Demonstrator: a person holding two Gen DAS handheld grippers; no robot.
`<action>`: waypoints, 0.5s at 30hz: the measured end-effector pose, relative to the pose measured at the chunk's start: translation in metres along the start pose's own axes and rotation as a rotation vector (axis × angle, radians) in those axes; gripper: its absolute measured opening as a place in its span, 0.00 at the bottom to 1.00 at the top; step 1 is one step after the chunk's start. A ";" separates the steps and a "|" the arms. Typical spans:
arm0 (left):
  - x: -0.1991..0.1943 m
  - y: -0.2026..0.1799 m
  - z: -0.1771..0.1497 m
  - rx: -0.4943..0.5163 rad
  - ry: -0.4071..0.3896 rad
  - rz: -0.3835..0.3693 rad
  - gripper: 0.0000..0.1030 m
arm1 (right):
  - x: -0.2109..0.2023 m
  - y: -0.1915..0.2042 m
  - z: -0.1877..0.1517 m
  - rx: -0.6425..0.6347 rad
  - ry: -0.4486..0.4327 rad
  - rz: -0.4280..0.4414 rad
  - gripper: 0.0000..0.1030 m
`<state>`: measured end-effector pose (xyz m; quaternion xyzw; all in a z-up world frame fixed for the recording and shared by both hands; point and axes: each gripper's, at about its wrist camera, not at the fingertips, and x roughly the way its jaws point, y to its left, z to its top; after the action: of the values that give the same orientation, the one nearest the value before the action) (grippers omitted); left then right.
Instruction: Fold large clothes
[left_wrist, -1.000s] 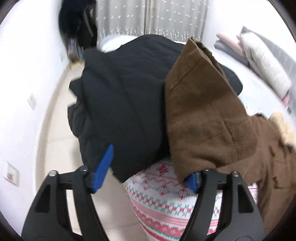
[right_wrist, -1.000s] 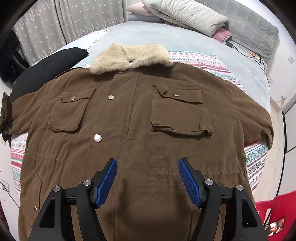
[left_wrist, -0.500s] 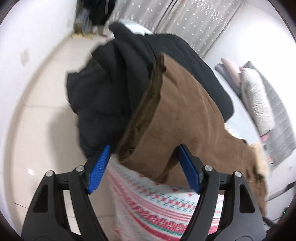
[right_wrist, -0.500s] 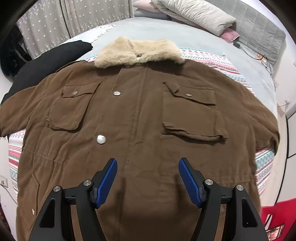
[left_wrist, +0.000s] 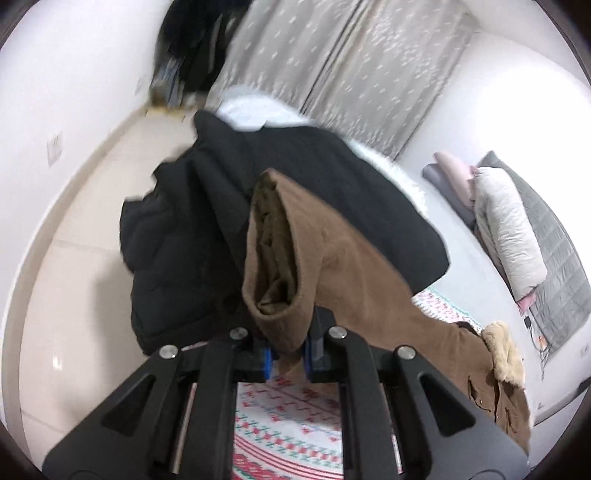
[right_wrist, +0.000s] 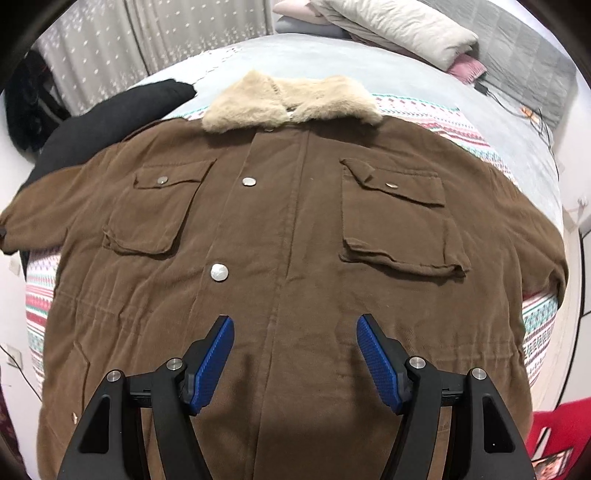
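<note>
A large brown jacket (right_wrist: 280, 229) with a beige fur collar (right_wrist: 291, 99) lies front up and buttoned on the bed. My right gripper (right_wrist: 295, 354) hovers open over its lower front, with nothing between the blue pads. In the left wrist view, one brown sleeve (left_wrist: 332, 258) stretches from the jacket toward the camera. My left gripper (left_wrist: 287, 360) is closing its jaws on the sleeve's cuff, and the pads pinch the fabric from both sides. The cuff's open end hangs lifted above the bed's edge.
A black padded coat (left_wrist: 207, 221) is heaped on the bed corner behind the sleeve, seen also as a black coat (right_wrist: 103, 122) at the jacket's left. A patterned blanket (left_wrist: 288, 424) lies under the jacket. Pillows (right_wrist: 399, 26) sit at the headboard. A red object (right_wrist: 554, 435) stands at lower right.
The left gripper has closed on the sleeve cuff and lifted it from the black coat toward the camera. The right gripper has stayed open over the jacket.
</note>
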<state>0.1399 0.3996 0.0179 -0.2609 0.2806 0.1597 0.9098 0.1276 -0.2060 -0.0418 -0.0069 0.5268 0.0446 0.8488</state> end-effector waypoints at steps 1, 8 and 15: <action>-0.008 -0.010 0.001 0.027 -0.019 -0.020 0.13 | 0.000 -0.002 0.000 0.006 0.004 0.003 0.68; -0.033 -0.082 0.007 0.167 -0.073 -0.081 0.13 | -0.001 -0.007 0.007 0.025 -0.020 0.045 0.68; -0.013 -0.057 0.016 0.013 0.000 0.051 0.15 | 0.001 -0.004 0.004 0.008 -0.023 0.079 0.68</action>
<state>0.1611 0.3608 0.0591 -0.2480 0.2883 0.1809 0.9070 0.1319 -0.2096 -0.0415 0.0177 0.5170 0.0762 0.8524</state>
